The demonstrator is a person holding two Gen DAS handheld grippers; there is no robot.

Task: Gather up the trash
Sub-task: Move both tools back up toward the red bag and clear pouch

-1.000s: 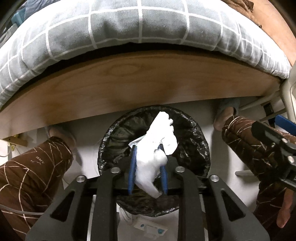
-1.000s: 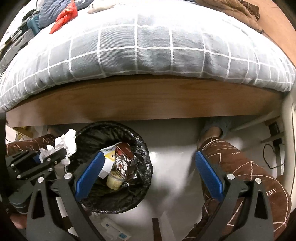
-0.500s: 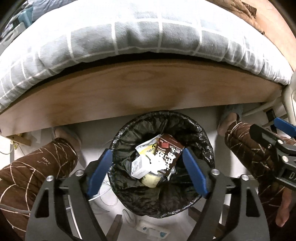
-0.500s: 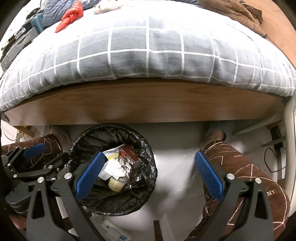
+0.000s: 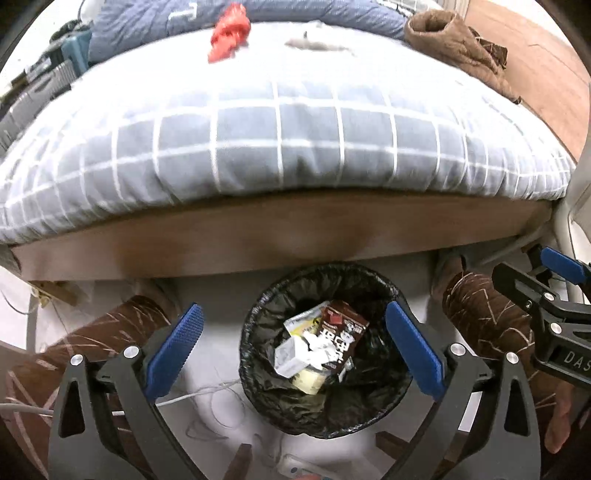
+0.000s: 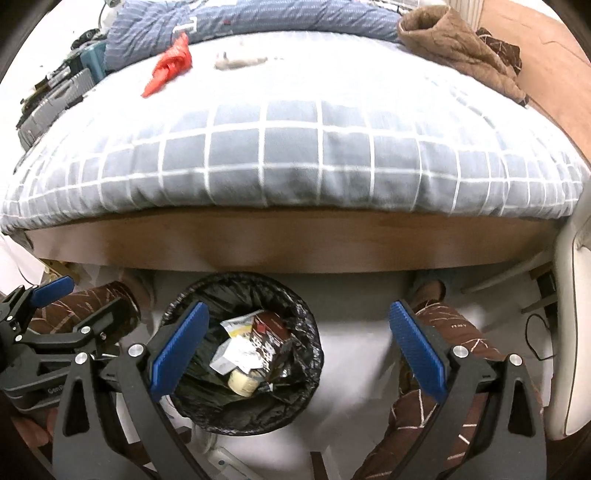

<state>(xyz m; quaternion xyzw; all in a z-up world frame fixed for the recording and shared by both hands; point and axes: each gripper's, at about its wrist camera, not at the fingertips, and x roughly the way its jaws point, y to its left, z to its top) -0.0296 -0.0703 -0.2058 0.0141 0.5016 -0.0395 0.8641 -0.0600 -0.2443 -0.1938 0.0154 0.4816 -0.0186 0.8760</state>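
Note:
A bin lined with a black bag [image 5: 258, 332] [image 6: 303, 325] stands on the floor by the bed. It holds a brown drink carton [image 5: 341, 334] [image 6: 271, 338], crumpled white tissue [image 5: 314, 350] [image 6: 236, 350] and other wrappers. My left gripper [image 5: 295, 350] is open and empty above the bin. My right gripper [image 6: 295, 354] is open and empty, above the bin's right side. On the bed lie a red wrapper [image 5: 227, 29] [image 6: 170, 66] and a grey scrap [image 5: 314, 43] [image 6: 240, 62].
The bed has a grey checked duvet [image 6: 295, 155] and a wooden frame [image 6: 295, 243]. A brown blanket [image 6: 461, 48] lies at its far right. The person's legs [image 5: 487, 314] flank the bin. A white cable [image 5: 207, 395] trails on the floor.
My left gripper opened and dropped the white tissue into the bin. Both grippers have since risen and tilted up, so the top of the bed has come into view.

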